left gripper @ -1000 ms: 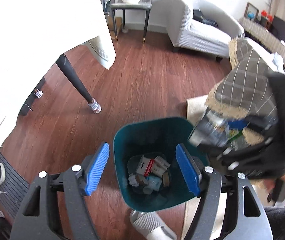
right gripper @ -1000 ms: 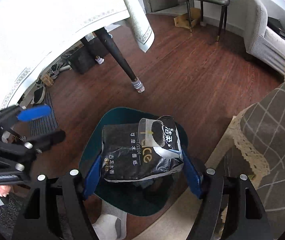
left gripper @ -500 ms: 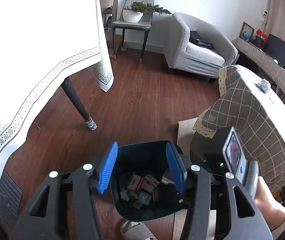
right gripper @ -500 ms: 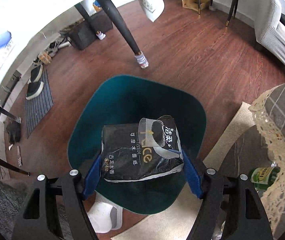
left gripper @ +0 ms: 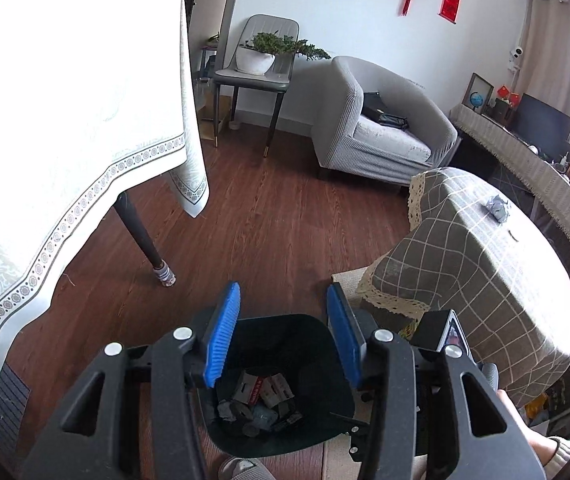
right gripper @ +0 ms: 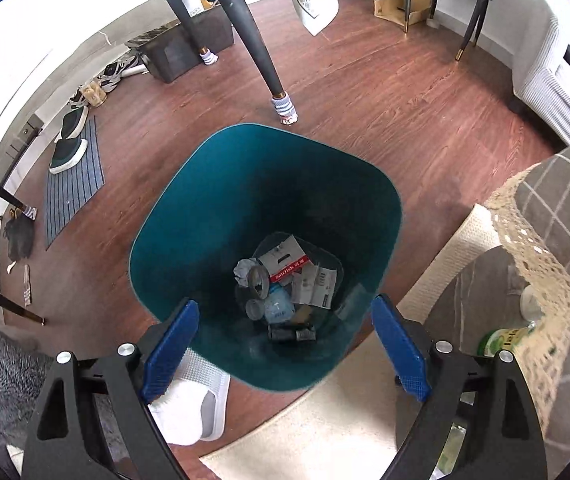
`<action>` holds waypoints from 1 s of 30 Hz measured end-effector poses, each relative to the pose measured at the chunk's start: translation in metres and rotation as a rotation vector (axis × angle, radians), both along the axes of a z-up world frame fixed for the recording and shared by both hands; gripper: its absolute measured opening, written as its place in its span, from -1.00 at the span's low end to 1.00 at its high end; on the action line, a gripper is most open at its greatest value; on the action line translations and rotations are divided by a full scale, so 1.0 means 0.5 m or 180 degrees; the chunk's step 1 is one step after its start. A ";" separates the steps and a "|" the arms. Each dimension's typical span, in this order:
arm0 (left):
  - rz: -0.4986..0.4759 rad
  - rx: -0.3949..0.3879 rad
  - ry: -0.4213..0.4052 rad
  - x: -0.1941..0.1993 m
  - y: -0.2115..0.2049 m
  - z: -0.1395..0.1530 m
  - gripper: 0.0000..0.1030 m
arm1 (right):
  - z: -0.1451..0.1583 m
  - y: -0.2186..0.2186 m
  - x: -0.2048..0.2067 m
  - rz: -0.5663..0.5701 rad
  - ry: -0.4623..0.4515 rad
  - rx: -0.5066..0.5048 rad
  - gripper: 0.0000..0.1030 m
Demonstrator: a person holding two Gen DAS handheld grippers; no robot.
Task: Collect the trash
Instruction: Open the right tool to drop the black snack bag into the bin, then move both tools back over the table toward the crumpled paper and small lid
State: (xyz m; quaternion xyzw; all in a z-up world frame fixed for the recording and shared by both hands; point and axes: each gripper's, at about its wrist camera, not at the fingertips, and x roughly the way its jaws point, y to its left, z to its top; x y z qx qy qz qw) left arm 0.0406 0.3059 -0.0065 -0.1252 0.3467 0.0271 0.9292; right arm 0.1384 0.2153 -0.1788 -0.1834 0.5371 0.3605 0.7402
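A teal trash bin (right gripper: 205,216) stands on the wood floor, with several boxes, wrappers and crumpled paper (right gripper: 289,280) at its bottom. My right gripper (right gripper: 283,348) is open and empty, right above the bin's near rim. The black tissue pack it held is not clearly visible among the trash. My left gripper (left gripper: 283,336) is open and empty, higher above the same bin (left gripper: 317,436). A crumpled paper ball (left gripper: 499,207) lies on the checked tablecloth (left gripper: 485,280) to the right.
A white-clothed table (left gripper: 65,120) with dark legs (right gripper: 253,36) stands left of the bin. A checked-cloth table edge (right gripper: 545,280) and cream rug (right gripper: 325,420) lie right. A green bottle (right gripper: 501,340) sits under that table. A slippered foot (right gripper: 193,412) is beside the bin.
My right gripper opened and let go of the black tissue pack over the bin. My left gripper rose and tilted up, showing more of the room.
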 end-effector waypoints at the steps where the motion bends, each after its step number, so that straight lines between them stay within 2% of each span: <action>1: -0.0007 -0.0010 -0.0025 0.000 -0.006 0.006 -0.07 | 0.007 -0.009 -0.002 -0.0008 -0.0012 0.0017 0.74; 6: -0.0046 0.0008 -0.0131 0.002 -0.041 0.036 -0.07 | 0.054 -0.048 -0.007 -0.0066 -0.0083 0.0162 0.73; 12: -0.0111 0.0023 -0.0233 0.007 -0.080 0.067 -0.06 | 0.120 -0.076 -0.022 -0.0066 -0.0267 0.0289 0.51; 20: -0.0207 0.0119 -0.0267 0.043 -0.138 0.086 0.03 | 0.233 -0.141 -0.024 -0.0159 -0.0677 0.0532 0.49; 22: -0.0228 0.0111 -0.0260 0.057 -0.153 0.089 0.03 | 0.258 -0.163 -0.019 -0.0209 -0.0779 0.0594 0.39; 26: -0.0282 0.0098 -0.0340 0.084 -0.195 0.109 0.21 | 0.301 -0.217 0.000 -0.0308 -0.0920 0.0666 0.39; 30: -0.0382 0.0133 -0.0376 0.117 -0.248 0.122 0.26 | 0.328 -0.269 0.026 -0.0397 -0.0986 0.0667 0.39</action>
